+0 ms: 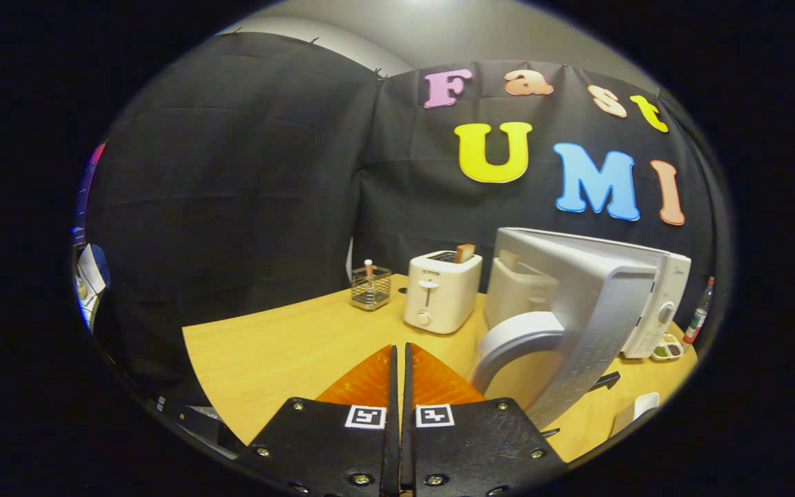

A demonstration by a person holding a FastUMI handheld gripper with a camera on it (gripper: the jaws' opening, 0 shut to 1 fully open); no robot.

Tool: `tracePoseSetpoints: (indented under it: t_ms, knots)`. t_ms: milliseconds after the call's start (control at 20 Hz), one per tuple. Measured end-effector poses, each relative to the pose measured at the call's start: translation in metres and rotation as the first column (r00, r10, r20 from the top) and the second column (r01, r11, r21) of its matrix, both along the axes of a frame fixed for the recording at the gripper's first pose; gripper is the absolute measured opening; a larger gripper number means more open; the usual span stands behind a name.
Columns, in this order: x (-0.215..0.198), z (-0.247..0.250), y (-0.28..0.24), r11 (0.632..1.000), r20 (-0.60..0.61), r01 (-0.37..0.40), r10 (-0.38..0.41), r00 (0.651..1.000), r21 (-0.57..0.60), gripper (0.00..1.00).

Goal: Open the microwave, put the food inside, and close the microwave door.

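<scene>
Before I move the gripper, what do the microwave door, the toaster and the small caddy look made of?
White microwave door: likely smooth plastic, matte sheen, perforated inner panel. White toaster: glossy plastic by its soft highlights. Small wire caddy: thin metal mesh, see-through and shiny. Light wooden table: wood-grain surface, possibly laminate. Gripper is shut, holding nothing.

A single fisheye view is taken from the handheld gripper (399, 348), looking forward along its two fingers, which are seen pressed together with nothing between them. The camera is held a little above the light wooden table (280, 352) and pitched slightly down, facing the booth's black cloth corner. The white microwave (653, 304) with its door (577, 324) swung open is seen close, just ahead and to the right of the fingers. The white two-slot toaster (441, 293) and small wire mesh basket (370, 287) are seen farther back, beyond the fingertips, near the cloth wall
</scene>
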State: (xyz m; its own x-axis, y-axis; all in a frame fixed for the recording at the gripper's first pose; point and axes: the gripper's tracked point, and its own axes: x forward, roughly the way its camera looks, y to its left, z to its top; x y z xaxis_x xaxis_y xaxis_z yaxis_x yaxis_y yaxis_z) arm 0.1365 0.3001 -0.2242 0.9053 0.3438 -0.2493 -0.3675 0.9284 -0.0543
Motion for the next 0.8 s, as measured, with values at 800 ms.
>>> tracePoseSetpoints:
  t_ms: [800]
  knots:
    - [0.118,0.012,-0.217,0.884,0.003,0.454,-0.457,0.889,0.106,0.02]
